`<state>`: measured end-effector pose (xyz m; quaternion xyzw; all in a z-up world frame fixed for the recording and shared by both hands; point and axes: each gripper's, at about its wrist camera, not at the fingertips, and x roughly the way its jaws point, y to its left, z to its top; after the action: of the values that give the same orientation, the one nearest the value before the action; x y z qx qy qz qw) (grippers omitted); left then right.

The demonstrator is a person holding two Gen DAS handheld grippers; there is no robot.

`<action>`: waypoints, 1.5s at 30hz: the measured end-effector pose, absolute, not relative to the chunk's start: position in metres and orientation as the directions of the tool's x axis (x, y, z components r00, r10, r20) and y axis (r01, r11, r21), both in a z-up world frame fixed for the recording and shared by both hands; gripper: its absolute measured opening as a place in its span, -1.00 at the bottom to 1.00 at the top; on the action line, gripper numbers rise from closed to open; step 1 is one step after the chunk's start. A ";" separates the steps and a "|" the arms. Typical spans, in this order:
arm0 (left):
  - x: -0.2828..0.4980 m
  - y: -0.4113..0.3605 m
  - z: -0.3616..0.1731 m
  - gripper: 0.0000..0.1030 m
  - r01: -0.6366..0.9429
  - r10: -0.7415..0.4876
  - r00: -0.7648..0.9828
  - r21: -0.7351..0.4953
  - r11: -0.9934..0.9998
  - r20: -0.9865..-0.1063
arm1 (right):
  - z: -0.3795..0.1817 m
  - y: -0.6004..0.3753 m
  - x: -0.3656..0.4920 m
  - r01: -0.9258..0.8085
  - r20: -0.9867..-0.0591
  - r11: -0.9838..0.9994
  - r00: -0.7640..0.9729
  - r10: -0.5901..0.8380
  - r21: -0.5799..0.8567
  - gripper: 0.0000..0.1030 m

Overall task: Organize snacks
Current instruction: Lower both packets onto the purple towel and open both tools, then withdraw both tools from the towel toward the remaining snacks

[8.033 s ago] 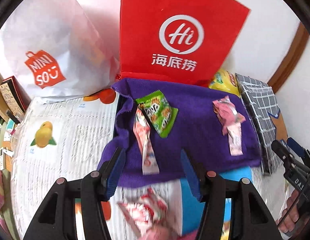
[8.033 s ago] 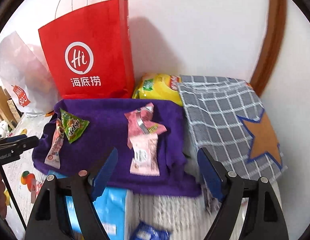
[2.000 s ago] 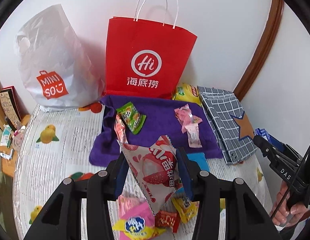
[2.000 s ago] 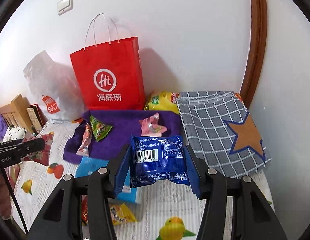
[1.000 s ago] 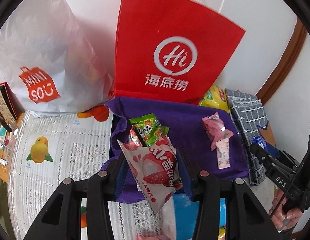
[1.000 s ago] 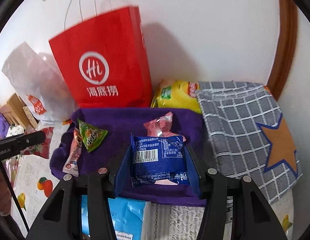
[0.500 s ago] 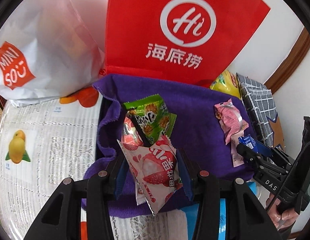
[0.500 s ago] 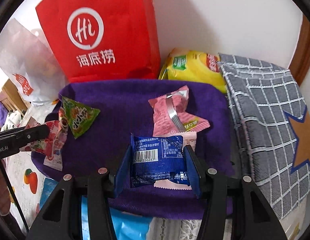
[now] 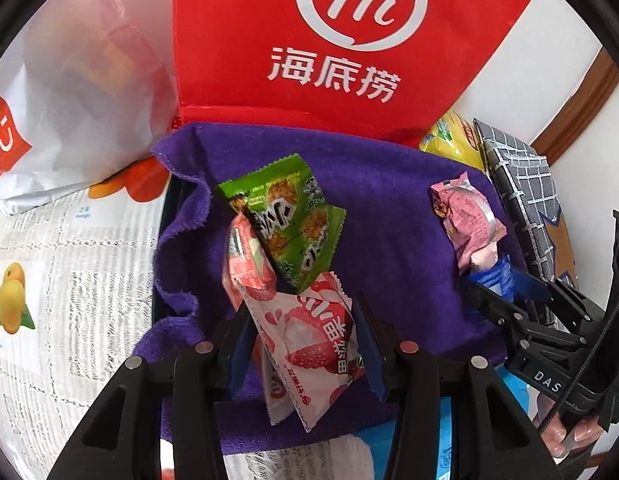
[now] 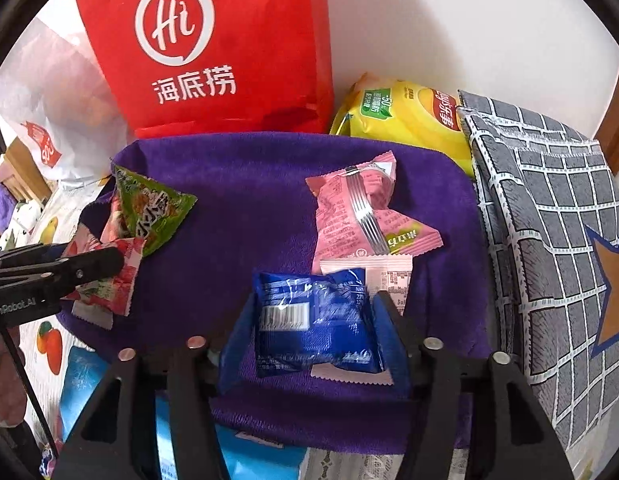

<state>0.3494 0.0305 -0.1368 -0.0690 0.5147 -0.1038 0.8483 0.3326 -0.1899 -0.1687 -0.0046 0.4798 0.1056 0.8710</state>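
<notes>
Two packets: strawberry packet [image 9: 309,340] and blue packet [image 10: 315,320], both over the purple cloth [image 10: 245,208].
Left gripper [image 9: 303,344]: pinching the strawberry packet, green packet [image 9: 293,224] at 12 o'clock.
Right gripper [image 10: 315,336]: pinching the blue packet, pink packet [image 10: 361,212] at 12 o'clock.
Red bag [image 10: 213,48]: behind cloth.
</notes>
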 end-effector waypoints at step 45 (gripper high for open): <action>0.158 0.054 -0.029 0.28 0.067 -0.141 0.650 -0.128 0.989 -0.747 | -0.079 -0.247 0.137 -0.011 -0.723 0.996 0.687 0.073 0.090 0.65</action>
<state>0.1579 0.0543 -0.0289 -0.0447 0.4146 -0.0571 0.9071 0.1375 -0.2466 -0.0789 0.0393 0.3951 0.0228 0.9175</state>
